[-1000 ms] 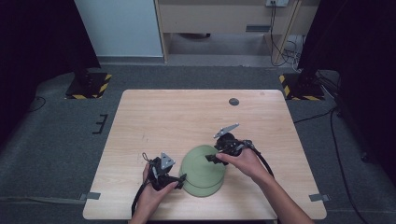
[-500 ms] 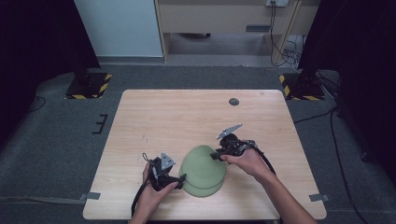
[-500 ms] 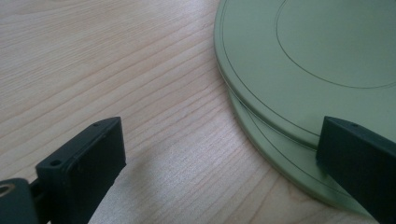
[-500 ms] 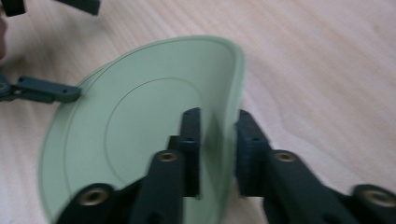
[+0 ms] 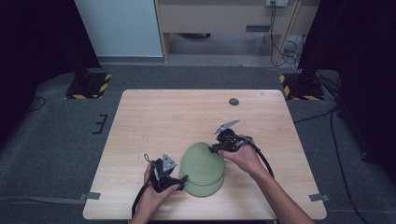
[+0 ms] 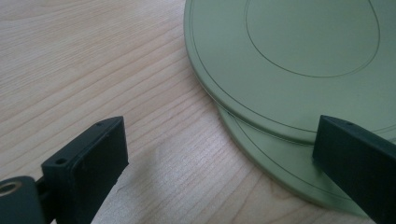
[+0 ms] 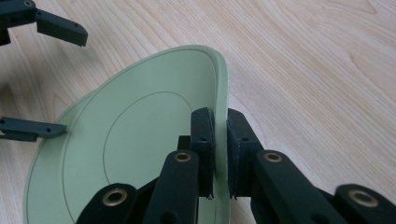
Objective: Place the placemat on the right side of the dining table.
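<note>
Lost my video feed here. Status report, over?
Right gripper shut on upper green plate's rim, tilting it. Left gripper open beside lower plate. Table around them bare.

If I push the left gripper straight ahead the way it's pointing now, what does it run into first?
Most likely the lower green plate: its rim lies just ahead between the open jaws of the left gripper, with the upper plate right behind. Depth is uncertain.
</note>
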`<state>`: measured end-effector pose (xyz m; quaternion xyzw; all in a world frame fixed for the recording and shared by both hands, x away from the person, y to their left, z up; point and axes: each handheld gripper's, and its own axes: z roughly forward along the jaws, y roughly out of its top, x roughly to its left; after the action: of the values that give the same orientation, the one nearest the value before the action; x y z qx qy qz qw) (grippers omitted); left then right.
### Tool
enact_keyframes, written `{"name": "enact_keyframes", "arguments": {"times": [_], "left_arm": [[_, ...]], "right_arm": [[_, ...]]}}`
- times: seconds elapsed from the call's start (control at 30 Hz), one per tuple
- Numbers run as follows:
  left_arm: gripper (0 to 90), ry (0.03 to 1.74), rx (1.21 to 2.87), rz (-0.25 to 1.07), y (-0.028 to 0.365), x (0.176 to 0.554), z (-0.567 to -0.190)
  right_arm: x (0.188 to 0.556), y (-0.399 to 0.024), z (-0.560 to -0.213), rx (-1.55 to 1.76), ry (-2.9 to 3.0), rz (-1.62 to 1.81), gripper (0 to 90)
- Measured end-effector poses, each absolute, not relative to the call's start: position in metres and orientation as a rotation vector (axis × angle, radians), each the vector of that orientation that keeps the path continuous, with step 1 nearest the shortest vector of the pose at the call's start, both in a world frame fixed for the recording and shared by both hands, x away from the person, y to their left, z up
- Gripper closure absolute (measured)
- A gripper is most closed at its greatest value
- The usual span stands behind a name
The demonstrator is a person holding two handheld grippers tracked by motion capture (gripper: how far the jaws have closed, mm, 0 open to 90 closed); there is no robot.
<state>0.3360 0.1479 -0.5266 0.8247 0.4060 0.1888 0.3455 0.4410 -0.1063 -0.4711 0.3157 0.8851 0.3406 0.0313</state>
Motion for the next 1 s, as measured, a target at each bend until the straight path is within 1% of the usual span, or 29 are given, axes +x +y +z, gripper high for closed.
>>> {"name": "enact_keyframes", "arguments": {"times": [0.13, 0.17, 0.33, 0.5, 0.53, 0.6, 0.67, 0.8, 1.0], "left_arm": [[0.4, 1.057, 2.143, 0.497, 0.147, 0.339, -0.527], [0.4, 1.057, 2.143, 0.498, 0.147, 0.339, -0.527], [0.3, 1.054, 2.141, 0.516, 0.146, 0.339, -0.527], [0.3, 1.058, 2.134, 0.515, 0.146, 0.34, -0.527], [0.3, 1.059, 2.134, 0.518, 0.147, 0.34, -0.528], [0.4, 1.061, 2.133, 0.518, 0.147, 0.34, -0.528], [0.9, 1.064, 2.128, 0.51, 0.148, 0.34, -0.528], [2.0, 1.073, 2.127, 0.508, 0.149, 0.34, -0.528], [1.9, 1.104, 2.113, 0.499, 0.156, 0.343, -0.528]], "right_arm": [[0.44, -0.104, -0.468, 0.97, 2.735, 1.067, 82.3], [0.44, -0.105, -0.467, 0.972, 2.743, 1.09, 80.4], [0.441, -0.108, -0.465, 0.999, 2.769, 1.12, 78.5], [0.44, -0.11, -0.47, 0.996, 2.829, 1.053, 75.9], [0.44, -0.11, -0.471, 0.993, 2.836, 1.046, 76.1], [0.44, -0.112, -0.471, 0.986, 2.832, 1.014, 82.2], [0.44, -0.114, -0.469, 1.01, 2.835, 1.017, 83.7], [0.44, -0.116, -0.464, 1.006, 2.833, 1.028, 84.9], [0.44, -0.117, -0.446, 1.025, 2.807, 1.095, 85.7]]}}
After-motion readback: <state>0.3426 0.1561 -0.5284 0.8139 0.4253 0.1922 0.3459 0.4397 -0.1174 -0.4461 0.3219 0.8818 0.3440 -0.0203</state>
